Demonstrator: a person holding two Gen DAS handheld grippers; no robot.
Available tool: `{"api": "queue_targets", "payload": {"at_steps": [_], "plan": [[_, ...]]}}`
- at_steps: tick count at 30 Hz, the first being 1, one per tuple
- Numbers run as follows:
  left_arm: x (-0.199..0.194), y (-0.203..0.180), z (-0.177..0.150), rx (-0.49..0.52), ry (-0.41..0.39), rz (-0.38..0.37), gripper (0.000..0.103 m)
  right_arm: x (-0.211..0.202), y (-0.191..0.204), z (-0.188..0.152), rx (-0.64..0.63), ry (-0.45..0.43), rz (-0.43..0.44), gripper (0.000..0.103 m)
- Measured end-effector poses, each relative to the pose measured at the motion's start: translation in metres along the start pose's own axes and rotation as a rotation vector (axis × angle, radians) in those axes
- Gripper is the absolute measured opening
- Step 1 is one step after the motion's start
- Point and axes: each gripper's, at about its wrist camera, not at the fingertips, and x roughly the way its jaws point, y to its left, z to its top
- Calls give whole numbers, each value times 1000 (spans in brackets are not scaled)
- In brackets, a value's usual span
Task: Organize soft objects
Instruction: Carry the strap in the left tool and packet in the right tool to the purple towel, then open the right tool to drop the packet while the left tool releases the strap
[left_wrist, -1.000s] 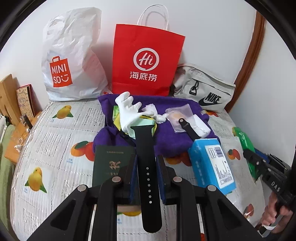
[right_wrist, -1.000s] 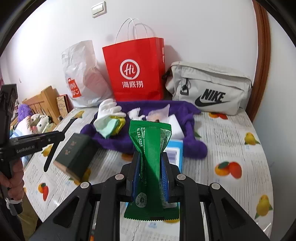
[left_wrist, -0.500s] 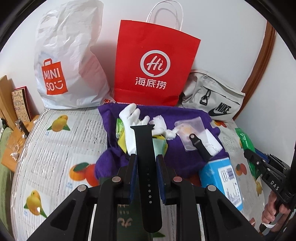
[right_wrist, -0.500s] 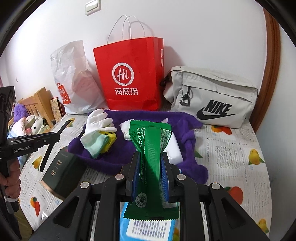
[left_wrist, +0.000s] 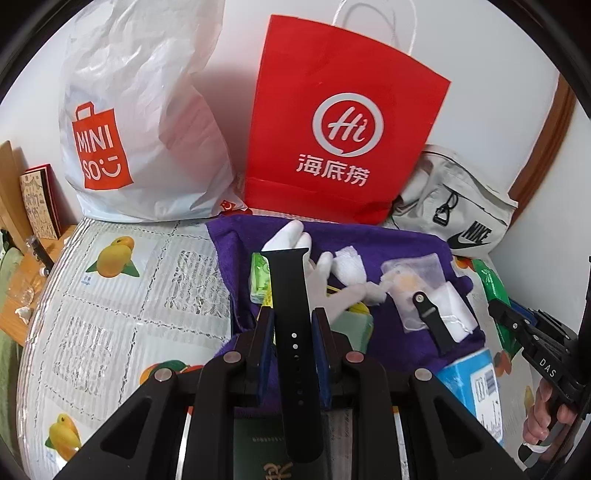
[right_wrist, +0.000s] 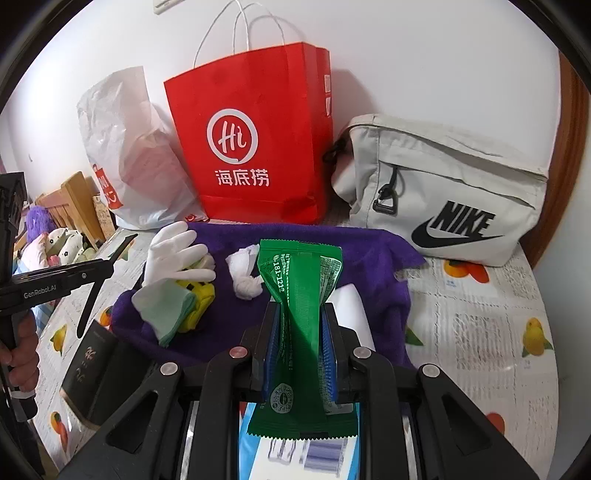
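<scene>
Left gripper (left_wrist: 291, 332) clamps a black watch strap (left_wrist: 293, 332); right gripper (right_wrist: 300, 343) clamps a green sachet (right_wrist: 299, 295). Both have advanced — the red paper bag (left_wrist: 343, 122) now looms larger at upper centre — suggesting delivery to the bags.

MINISO on white bag (left_wrist: 147, 122); Hi on red bag (right_wrist: 255, 144); NIKE on pouch (right_wrist: 443, 192).

Black watch strap (left_wrist: 293, 332) and green pouch (right_wrist: 301, 321) upright, clamped above purple towel (right_wrist: 369, 258).
</scene>
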Motion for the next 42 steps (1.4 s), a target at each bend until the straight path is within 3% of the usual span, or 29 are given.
{"api": "queue_targets", "payload": {"at_steps": [24,42], "plan": [[61,14,11,-33,75,-7,20,76,-11,7,2,131,3,22],[71,10,11,-12,101,-11,21,89,-16,4,19,184,0,26]]}}
